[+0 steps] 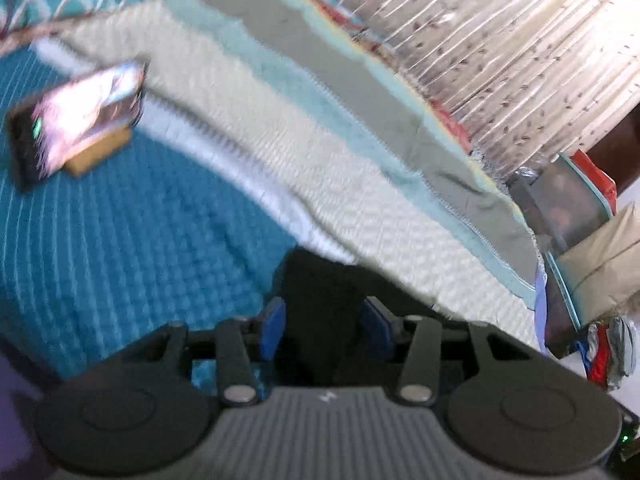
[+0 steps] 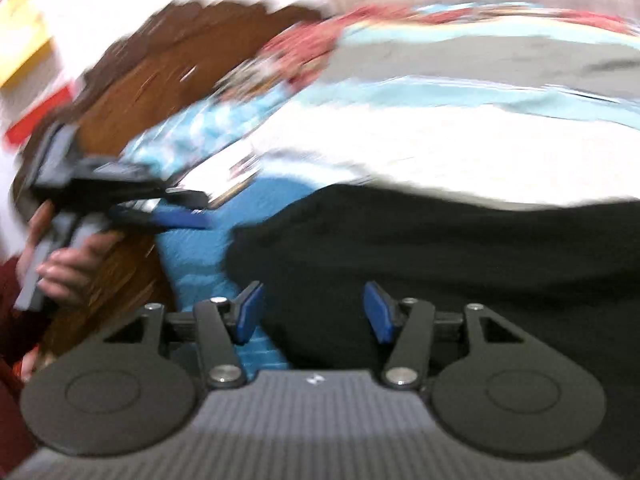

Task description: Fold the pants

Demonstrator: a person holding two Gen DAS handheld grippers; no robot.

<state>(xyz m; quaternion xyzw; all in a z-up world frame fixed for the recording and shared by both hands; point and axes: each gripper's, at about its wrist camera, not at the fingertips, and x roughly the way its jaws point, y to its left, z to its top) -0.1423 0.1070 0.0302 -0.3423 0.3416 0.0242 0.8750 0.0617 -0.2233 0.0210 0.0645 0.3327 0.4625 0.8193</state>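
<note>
The left hand-held gripper (image 1: 323,326) is open, its blue pads on either side of a fold of the black pants (image 1: 320,280) without visibly pinching it. The right hand-held gripper (image 2: 311,316) is also open, its right pad over the pants (image 2: 440,248) and its left pad over the blue bedspread (image 2: 192,276) where they lie. Farther off, a lit phone (image 1: 80,120) rests on the bedspread (image 1: 120,220) beside a white blanket (image 1: 280,140), and the frames are blurred.
</note>
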